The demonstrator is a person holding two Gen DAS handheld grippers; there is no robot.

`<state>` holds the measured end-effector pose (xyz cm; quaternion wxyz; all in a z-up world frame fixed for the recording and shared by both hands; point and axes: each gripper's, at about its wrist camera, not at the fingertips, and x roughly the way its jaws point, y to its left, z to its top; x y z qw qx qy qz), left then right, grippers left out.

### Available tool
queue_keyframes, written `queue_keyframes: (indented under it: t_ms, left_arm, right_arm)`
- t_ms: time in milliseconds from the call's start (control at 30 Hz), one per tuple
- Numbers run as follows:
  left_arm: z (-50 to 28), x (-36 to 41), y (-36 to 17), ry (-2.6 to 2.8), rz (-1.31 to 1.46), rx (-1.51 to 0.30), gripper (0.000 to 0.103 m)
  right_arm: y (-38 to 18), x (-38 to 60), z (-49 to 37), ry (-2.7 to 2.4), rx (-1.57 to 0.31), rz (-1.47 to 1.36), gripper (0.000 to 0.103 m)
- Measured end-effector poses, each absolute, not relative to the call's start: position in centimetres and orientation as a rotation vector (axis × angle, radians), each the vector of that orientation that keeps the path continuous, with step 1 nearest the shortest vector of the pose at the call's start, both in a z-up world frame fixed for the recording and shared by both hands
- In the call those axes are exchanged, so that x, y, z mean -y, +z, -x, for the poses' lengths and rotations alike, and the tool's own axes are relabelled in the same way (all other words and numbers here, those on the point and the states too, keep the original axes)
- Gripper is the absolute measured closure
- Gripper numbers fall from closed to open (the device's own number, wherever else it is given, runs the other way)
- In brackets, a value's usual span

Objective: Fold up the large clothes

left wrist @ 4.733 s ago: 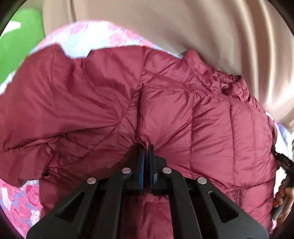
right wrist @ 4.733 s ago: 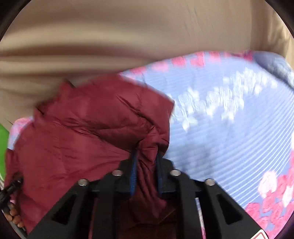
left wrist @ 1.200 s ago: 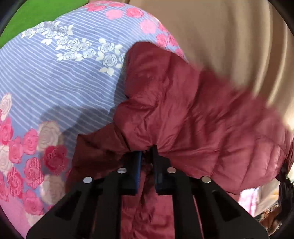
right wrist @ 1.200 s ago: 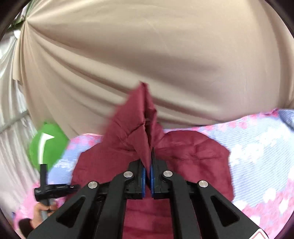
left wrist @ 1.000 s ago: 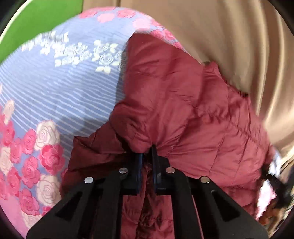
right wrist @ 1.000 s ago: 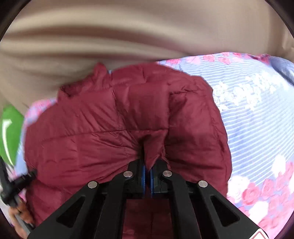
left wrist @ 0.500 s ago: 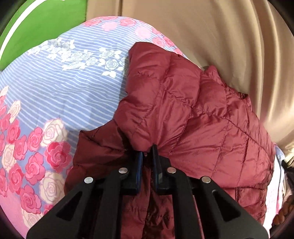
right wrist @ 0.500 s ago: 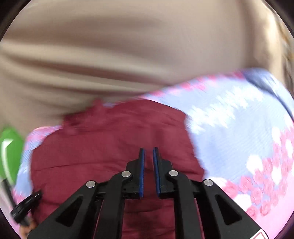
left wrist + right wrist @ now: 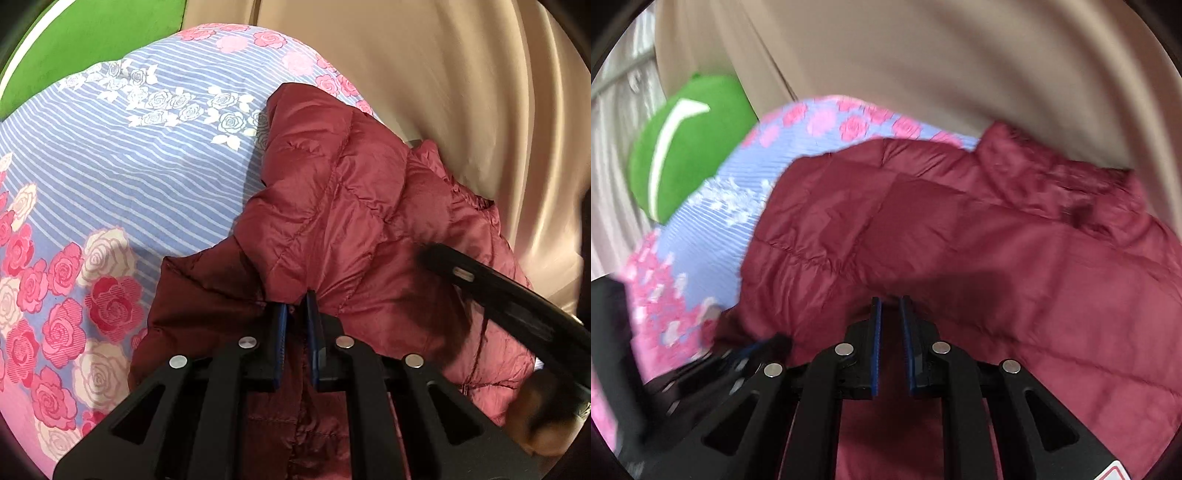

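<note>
A dark red quilted puffer jacket lies bunched on a floral bedsheet. My left gripper is shut on a pinched fold at the jacket's near edge. The right gripper shows as a blurred black arm reaching in over the jacket from the right, with a hand behind it. In the right wrist view the right gripper hovers over the jacket. Its jaws are closing, with a narrow gap and nothing between the blue pads. The left gripper is a blur at lower left.
The blue-striped sheet with pink roses spreads to the left of the jacket. A green cushion sits at the bed's far left corner. A beige curtain hangs close behind the bed and the jacket's collar.
The right gripper let go of the jacket fold it held a second ago and swung across the jacket towards the left gripper. The left gripper kept its grip and hardly moved.
</note>
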<state>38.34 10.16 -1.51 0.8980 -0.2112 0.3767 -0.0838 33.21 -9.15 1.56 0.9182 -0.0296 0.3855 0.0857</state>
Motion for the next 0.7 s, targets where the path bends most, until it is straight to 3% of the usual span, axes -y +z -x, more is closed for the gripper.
queue_keyframes:
  t_ms: [67, 233, 367, 533, 700]
  left_arm:
    - [-38.4, -10.3, -1.6, -0.179, 0.443, -0.782, 0.093]
    - [-38.3, -10.3, -1.6, -0.176, 0.435, -0.784, 0.093]
    - [-38.2, -9.9, -1.5, -0.168, 0.41, -0.782, 0.093]
    - [-38.4, -9.8, -1.5, -0.166, 0.407, -0.782, 0.093]
    - [-38.4, -9.5, -1.4, -0.158, 0.391, -0.781, 0.093]
  right_arm:
    - [0.7, 8.4, -35.4, 0.128, -0.78, 0.107, 0.103]
    - [1.8, 10.7, -36.9, 0.121, -0.743, -0.079, 0.101]
    - [0.8, 11.5, -36.6, 0.091, -0.774, -0.011, 0.103]
    - [3.1, 16.5, -30.5, 0.085, -0.666, -0.097, 0.099]
    - [2.0, 24.6, -24.3, -0.061, -0.667, -0.137, 0.097]
